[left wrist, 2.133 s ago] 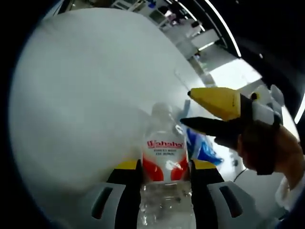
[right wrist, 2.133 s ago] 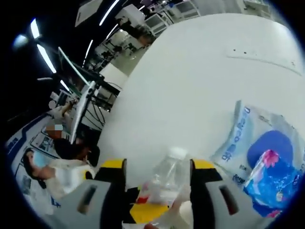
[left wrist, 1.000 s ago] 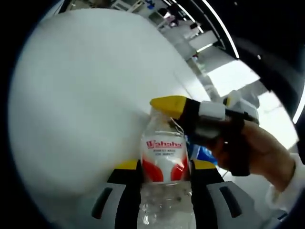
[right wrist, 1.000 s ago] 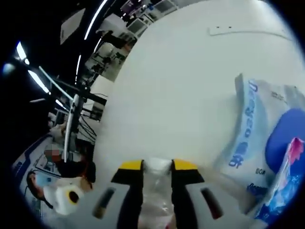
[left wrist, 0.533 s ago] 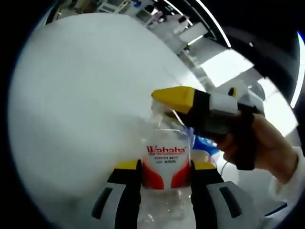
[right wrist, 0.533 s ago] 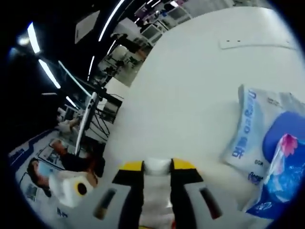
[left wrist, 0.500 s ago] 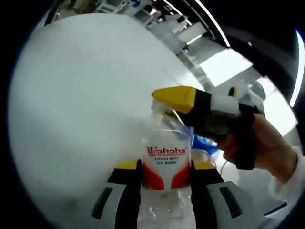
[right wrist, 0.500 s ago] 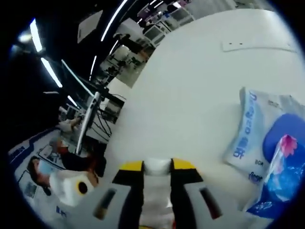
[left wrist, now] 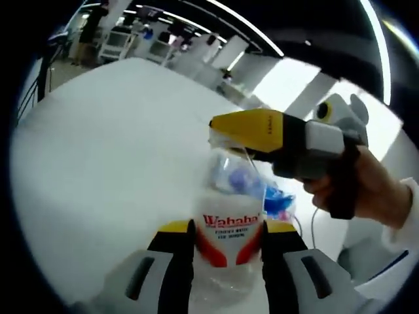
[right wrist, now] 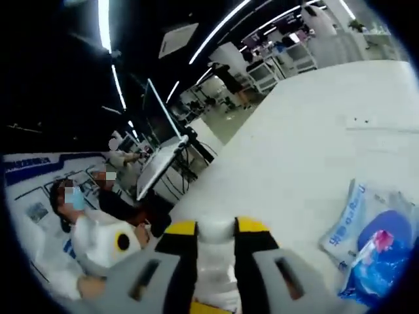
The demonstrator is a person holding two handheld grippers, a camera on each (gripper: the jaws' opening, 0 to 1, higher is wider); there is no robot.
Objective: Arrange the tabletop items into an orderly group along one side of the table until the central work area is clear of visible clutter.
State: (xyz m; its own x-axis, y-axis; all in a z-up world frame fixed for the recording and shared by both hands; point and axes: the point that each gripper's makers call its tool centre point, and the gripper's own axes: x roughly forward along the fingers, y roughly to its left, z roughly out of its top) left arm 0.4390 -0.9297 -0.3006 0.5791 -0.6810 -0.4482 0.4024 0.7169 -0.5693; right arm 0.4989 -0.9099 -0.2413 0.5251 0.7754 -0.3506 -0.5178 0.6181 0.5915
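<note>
A clear plastic water bottle (left wrist: 228, 226) with a red and white Wahaha label stands between the jaws of my left gripper (left wrist: 228, 230), which is shut on its body. My right gripper (left wrist: 243, 134) comes in from the right in the left gripper view, held by a hand, and is clamped on the bottle's top. In the right gripper view the bottle's white cap (right wrist: 217, 230) sits pinched between the yellow-tipped jaws of the right gripper (right wrist: 217, 233). The bottle is lifted above the white table (left wrist: 111, 150).
Blue and white plastic packets (right wrist: 370, 248) lie on the table at the lower right of the right gripper view. A blue packet (left wrist: 278, 196) shows behind the bottle. A person in white (right wrist: 91, 245) sits at the left beyond the table edge. Desks and monitors stand behind.
Both views have tilted upward, showing more of the room and less of the table. Both grippers keep their hold on the bottle, the right one staying on the cap.
</note>
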